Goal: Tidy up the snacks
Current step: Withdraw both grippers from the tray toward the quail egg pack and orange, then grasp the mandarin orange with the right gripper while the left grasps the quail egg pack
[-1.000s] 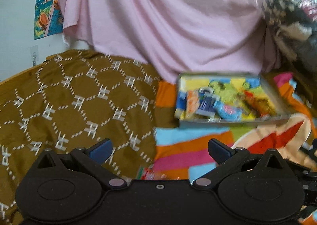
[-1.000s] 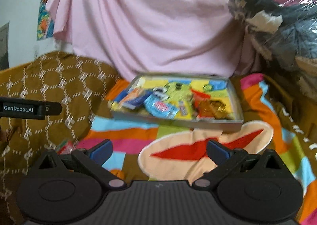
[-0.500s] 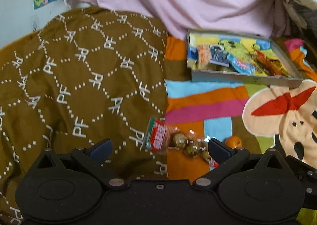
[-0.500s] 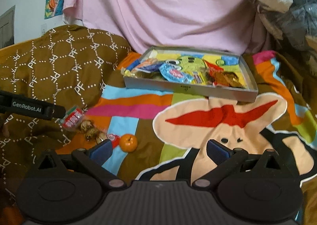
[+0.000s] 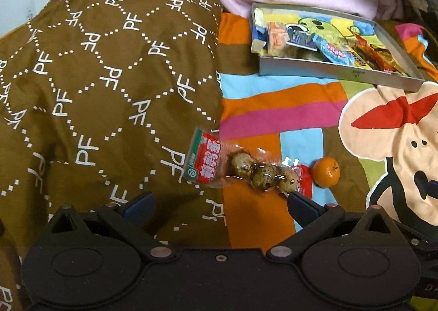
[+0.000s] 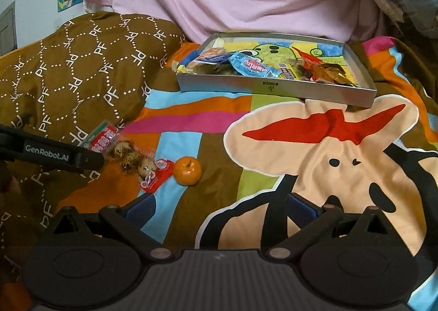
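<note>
Left wrist: egg packet (image 5: 241, 168) just ahead of wide-spread left tongs (image 5: 219, 205).

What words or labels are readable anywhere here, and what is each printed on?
"GenRobot.AI": on the left gripper, seen from the right wrist.
"PF": repeated across the brown quilt.
Quail egg packet: red label characters, too blurred to read.
Snack wrappers in the tray: print too small to read.

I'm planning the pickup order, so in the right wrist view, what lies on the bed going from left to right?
Brown quilt → packet of quail eggs → small orange → cartoon face on the blanket.
</note>
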Demonstrator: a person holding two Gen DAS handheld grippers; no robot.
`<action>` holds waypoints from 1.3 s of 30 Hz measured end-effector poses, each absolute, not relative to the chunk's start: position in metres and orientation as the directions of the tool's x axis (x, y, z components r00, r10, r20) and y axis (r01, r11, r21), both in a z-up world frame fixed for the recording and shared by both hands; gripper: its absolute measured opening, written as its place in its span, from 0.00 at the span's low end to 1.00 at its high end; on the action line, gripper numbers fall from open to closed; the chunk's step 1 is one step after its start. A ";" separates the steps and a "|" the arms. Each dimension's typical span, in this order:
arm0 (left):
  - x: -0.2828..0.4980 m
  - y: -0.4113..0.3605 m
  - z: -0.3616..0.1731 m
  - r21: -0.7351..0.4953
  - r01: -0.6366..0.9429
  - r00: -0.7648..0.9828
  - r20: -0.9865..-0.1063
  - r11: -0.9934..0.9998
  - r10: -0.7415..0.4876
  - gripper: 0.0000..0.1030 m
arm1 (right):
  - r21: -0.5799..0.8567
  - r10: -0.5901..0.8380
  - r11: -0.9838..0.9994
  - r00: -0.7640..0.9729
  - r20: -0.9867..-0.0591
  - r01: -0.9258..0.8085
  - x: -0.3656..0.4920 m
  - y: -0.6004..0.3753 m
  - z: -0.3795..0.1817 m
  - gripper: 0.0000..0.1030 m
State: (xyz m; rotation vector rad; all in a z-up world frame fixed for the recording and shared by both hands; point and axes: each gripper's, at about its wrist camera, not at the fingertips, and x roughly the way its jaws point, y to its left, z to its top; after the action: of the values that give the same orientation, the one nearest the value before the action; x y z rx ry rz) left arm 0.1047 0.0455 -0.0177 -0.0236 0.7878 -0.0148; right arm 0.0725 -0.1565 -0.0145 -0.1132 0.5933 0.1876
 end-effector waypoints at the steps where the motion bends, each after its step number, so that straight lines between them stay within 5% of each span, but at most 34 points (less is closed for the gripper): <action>1: 0.106 0.045 -0.019 -0.026 0.003 0.704 -0.710 1.000 -0.020 0.99 | -0.050 0.144 0.977 0.811 -0.567 -0.209 0.073 -0.156 -0.015 1.00; 12: 0.116 0.047 -0.020 -0.031 0.010 0.712 -0.702 0.999 -0.028 0.99 | -0.037 0.153 0.976 0.789 -0.595 -0.217 0.084 -0.151 -0.025 1.00; 19: 0.128 0.042 -0.013 0.074 0.083 0.788 -0.615 0.994 -0.020 0.99 | -0.063 0.148 0.970 0.779 -0.610 -0.234 0.095 -0.146 -0.034 1.00; 24: 0.146 0.049 -0.011 0.037 0.182 0.795 -0.593 0.983 -0.124 0.99 | -0.092 0.166 0.958 0.784 -0.598 -0.273 0.108 -0.143 -0.037 0.99; 35: 0.173 0.058 -0.020 -0.028 0.346 0.755 -0.586 0.938 -0.296 0.99 | -0.103 0.199 0.934 0.739 -0.643 -0.341 0.153 -0.131 -0.053 0.80; 39: 0.178 0.057 -0.025 -0.036 0.395 0.732 -0.592 0.918 -0.338 0.99 | -0.084 0.239 0.923 0.730 -0.640 -0.376 0.163 -0.129 -0.052 0.65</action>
State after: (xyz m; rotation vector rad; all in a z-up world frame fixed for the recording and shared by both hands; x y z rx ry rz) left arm 0.1784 0.0572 -0.0251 0.0945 0.6323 -0.4040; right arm 0.1625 -0.1290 -0.0520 -0.2143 0.6718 0.3412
